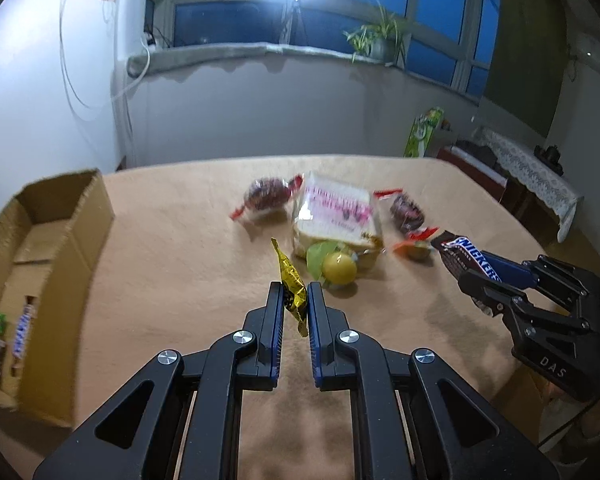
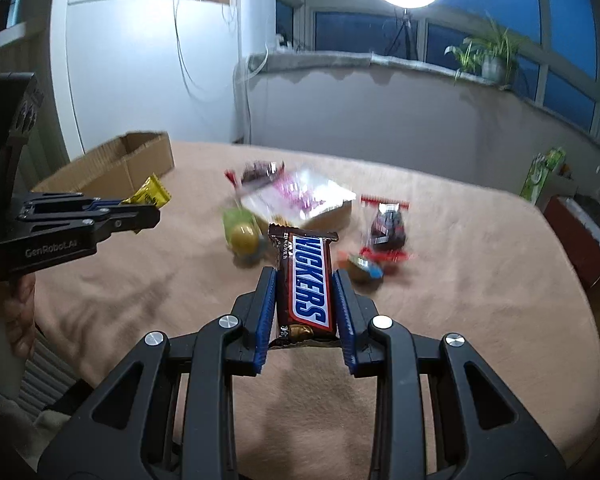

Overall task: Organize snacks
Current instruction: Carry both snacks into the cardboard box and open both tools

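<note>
- Left gripper (image 1: 295, 300): jaws clamped on gold candy (image 1: 291, 283), wrapper standing edge-on between the pads, clear of the cloth (image 1: 172, 248).
- Right gripper (image 2: 304, 292): jaws clamped on Snickers (image 2: 308, 288), bar lying along the fingers, logo up, far end sticking out past the tips.
- Left wrist view: right gripper sits at 3 o'clock with the bar's end poking toward the pile.
- Box (image 1: 66, 216) at 9 o'clock, open; bars (image 1: 22, 334) lie inside on its floor.
- Pile on cloth at 12 o'clock: sandwich pack (image 1: 336, 216) in the middle, red-ended bags (image 1: 266, 196) either side at 11 and 1.
- Yellow ball (image 1: 339, 269) with green wrapper touching the pack's near edge.
- Small wrapped sweet (image 2: 364, 266) just right of the Snickers in right wrist view; blurred.
</note>
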Demonstrator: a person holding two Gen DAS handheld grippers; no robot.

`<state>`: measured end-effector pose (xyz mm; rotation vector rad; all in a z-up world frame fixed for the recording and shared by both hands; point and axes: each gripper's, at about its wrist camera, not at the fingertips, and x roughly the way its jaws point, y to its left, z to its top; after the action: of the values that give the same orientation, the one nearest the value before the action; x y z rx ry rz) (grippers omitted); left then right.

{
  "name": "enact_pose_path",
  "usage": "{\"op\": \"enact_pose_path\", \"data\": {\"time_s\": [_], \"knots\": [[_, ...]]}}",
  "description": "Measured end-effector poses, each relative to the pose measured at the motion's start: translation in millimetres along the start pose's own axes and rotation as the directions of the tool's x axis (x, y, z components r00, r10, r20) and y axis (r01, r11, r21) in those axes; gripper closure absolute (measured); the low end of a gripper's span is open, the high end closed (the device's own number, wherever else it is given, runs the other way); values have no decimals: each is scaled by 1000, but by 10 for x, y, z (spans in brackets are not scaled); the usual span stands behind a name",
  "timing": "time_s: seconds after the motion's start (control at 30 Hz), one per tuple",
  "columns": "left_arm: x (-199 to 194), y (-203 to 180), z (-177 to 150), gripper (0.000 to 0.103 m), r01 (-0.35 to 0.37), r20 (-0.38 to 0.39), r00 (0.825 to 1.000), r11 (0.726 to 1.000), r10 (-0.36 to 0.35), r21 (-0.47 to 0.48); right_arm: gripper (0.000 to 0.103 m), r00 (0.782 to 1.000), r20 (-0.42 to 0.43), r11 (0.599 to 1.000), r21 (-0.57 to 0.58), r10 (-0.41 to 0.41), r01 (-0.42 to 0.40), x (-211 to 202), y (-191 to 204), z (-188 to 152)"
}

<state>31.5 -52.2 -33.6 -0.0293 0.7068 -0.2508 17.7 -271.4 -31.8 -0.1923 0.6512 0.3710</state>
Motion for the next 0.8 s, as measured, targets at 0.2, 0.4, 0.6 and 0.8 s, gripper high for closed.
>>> {"op": "enact_pose_path", "data": {"time_s": [0.2,0.4,0.6,0.8], "knots": [[-357,23,62,93,3,79,997,1000,-4,12,73,999,44,999,-36,-21,22,-233,196,149],[-582,162,0,93,16,121,993,1000,-16,1,73,998,50,996,-76,-36,40,-326,445,218],[-745,427,-78,93,14,151,989,999,-8,-42,73,999,42,991,-130,-29,34,-293,759,294],[-903,809,-160,93,-13,178,984,994,31,-105,73,999,30,979,-203,10,-4,-153,1197,419]]}}
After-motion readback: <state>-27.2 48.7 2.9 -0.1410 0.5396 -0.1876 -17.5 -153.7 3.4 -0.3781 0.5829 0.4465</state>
